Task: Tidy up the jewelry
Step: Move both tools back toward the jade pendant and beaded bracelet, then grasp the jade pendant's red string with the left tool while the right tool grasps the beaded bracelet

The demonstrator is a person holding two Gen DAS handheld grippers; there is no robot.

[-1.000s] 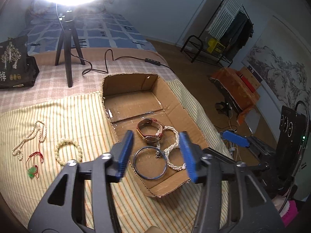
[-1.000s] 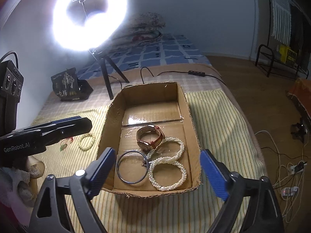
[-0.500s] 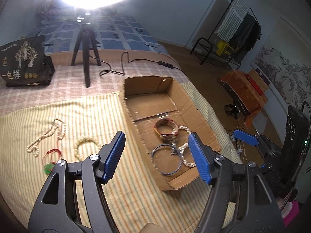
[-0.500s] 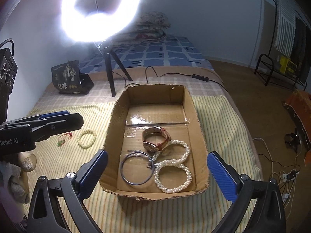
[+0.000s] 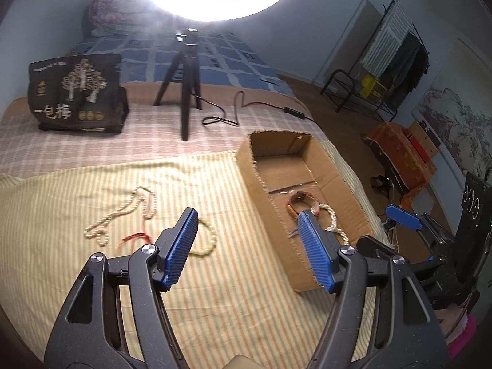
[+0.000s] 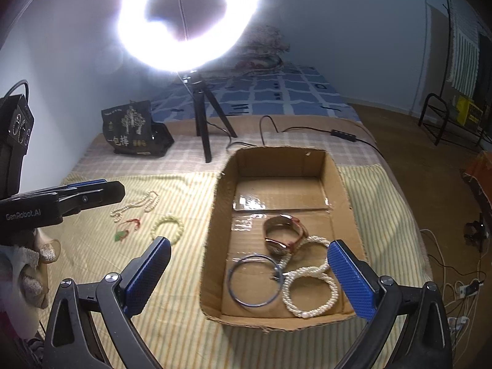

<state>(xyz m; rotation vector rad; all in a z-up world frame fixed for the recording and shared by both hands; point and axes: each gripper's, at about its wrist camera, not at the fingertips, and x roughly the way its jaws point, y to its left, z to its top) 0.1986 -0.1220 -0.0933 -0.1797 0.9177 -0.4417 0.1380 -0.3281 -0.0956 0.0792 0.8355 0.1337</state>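
A cardboard box (image 6: 215, 221) on the striped cloth holds a blue bangle (image 6: 255, 279), pearl bracelets (image 6: 310, 292) and a brown watch (image 6: 284, 233). My right gripper (image 6: 249, 276) hovers open above the box's near end, nothing between its pads. On the cloth left of the box lie a pale bead bracelet (image 5: 206, 240), a bead necklace (image 5: 123, 212) and a red cord pendant (image 5: 135, 236). My left gripper (image 5: 249, 246) is open and empty above the cloth, between the pale bracelet and the box (image 5: 307, 160). Its left finger (image 5: 181, 246) covers part of the bracelet.
A ring light on a black tripod (image 5: 187, 98) stands behind the cloth, with its cable (image 5: 233, 117) trailing right. A black printed bag (image 5: 77, 95) sits at the back left. The bed edge drops to the floor (image 6: 430, 160) just right of the box.
The left gripper has swung left, off the box and toward the loose pieces on the cloth, and its jaws stand wider. The right gripper has drawn back slightly and opened wider.
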